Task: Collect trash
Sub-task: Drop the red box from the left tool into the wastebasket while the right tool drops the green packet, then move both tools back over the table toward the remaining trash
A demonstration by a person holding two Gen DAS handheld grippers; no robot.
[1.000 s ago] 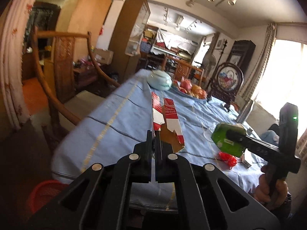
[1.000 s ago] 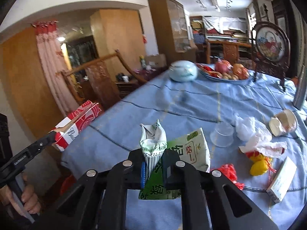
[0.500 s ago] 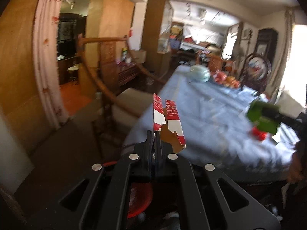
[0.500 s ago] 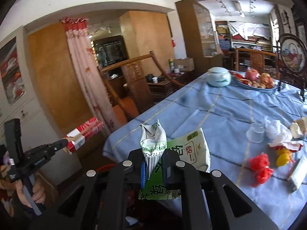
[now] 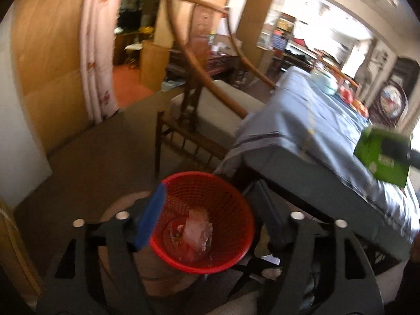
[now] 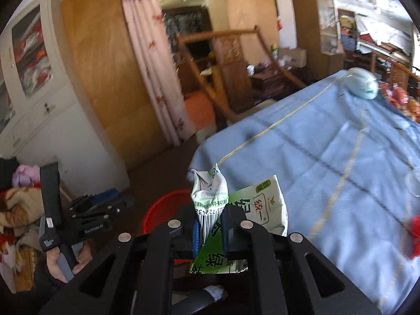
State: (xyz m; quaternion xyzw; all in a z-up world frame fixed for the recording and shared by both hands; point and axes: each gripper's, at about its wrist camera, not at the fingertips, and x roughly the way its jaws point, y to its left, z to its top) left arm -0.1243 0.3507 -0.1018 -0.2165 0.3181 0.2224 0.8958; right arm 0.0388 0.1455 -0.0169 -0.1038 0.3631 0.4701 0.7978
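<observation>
Left gripper (image 5: pixel 210 215): jaws opening, nothing seen between them, held over the red bin (image 5: pixel 202 223), where pale trash is already seen.
Right gripper (image 6: pixel 211 229): clenched on a green packet (image 6: pixel 236 225) at its crumpled neck, near the desk (image 6: pixel 328 162) edge.
Handling: judged light, soft, crinkly; best pinched at the bunched end.
Views: the bin's inside is shown only by the left view; the packet's print only by the right.

Below the opening jaws of the left gripper (image 5: pixel 210 215), nothing between them, the mouth of the red basket (image 5: pixel 202 223) is unblocked; crumpled wrapping (image 5: pixel 197 229) lies at its bottom. Just right of the jaws the table edge (image 5: pixel 302 157) crowds in. Ahead stands a wooden chair (image 5: pixel 210 110). Between the right gripper (image 6: pixel 211 228), clamped on a green packet (image 6: pixel 236 215), and the basket rim (image 6: pixel 162 204) the way is free.
</observation>
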